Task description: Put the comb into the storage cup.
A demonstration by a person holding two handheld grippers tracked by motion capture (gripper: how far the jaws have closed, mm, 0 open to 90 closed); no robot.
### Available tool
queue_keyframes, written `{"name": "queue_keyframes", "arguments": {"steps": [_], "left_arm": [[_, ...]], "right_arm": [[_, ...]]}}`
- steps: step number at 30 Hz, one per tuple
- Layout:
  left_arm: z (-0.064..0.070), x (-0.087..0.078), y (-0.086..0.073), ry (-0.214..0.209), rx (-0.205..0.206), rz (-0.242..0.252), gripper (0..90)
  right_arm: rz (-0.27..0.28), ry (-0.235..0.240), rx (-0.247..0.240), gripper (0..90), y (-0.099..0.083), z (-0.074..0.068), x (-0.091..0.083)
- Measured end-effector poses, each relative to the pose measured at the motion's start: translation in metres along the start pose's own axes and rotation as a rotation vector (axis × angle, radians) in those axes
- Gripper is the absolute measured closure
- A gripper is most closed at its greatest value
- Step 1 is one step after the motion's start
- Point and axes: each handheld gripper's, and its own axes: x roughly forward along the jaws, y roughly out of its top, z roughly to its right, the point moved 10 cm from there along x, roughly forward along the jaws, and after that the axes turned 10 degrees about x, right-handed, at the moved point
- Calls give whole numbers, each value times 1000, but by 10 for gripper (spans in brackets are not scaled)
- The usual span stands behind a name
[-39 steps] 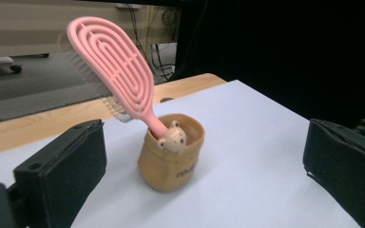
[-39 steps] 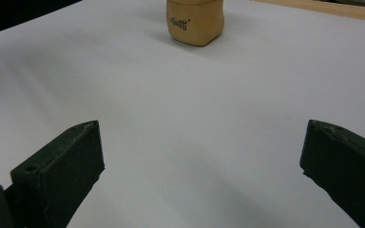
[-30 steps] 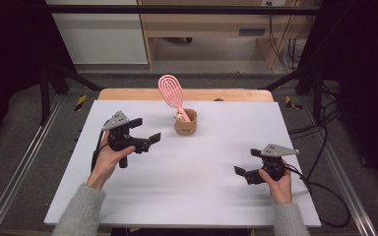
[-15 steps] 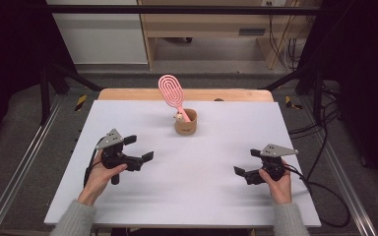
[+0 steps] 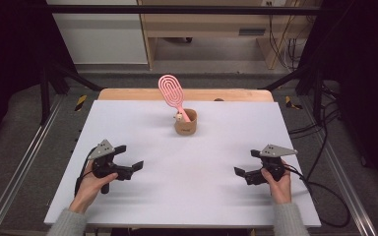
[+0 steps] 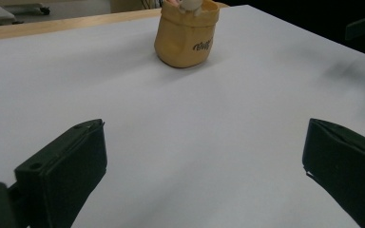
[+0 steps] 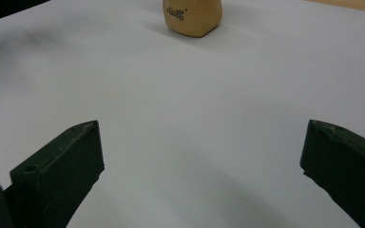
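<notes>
A tan pouch [image 5: 186,124] holding an upright pink brush [image 5: 173,94] stood near the far edge of the white table [image 5: 202,196], while the left tongs [image 5: 132,160] and right tongs [image 5: 246,164], both spread wide and empty, sat well apart from the pouch, nearer the person.

white table top [image 5: 275,128] w/ a wooden strip [image 5: 128,94] along its far edge. grey floor [image 5: 24,113] on both sides; metal rails [image 5: 19,167] run alongside. beyond the far edge: white cabinet [image 5: 103,34] and a light wood shelf unit [image 5: 216,24]. black cables [image 5: 325,128] lie on the floor. outer room areas dark; table evenly lit.
</notes>
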Motion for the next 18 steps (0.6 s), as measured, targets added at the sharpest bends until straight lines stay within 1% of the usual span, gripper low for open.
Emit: {"name": "queue_keyframes", "arguments": {"steps": [4,8,10,14,18], "left_arm": [[-4,-3,-7,14,-6,-9,10],[-7,-7,-13,24,7,-20,10],[-9,-10,-15,28,0,-16,10],[-11,-16,-18,33,9,-16,10],[-17,-20,-24,48,0,-21,10]], "right_arm": [[0,3,-1,8,-1,0,0],[-3,2,0,8,-1,1,1],[-4,0,-1,8,-2,1,1],[-4,-4,0,7,-2,2,1],[-9,-5,1,8,-4,3,2]]}}
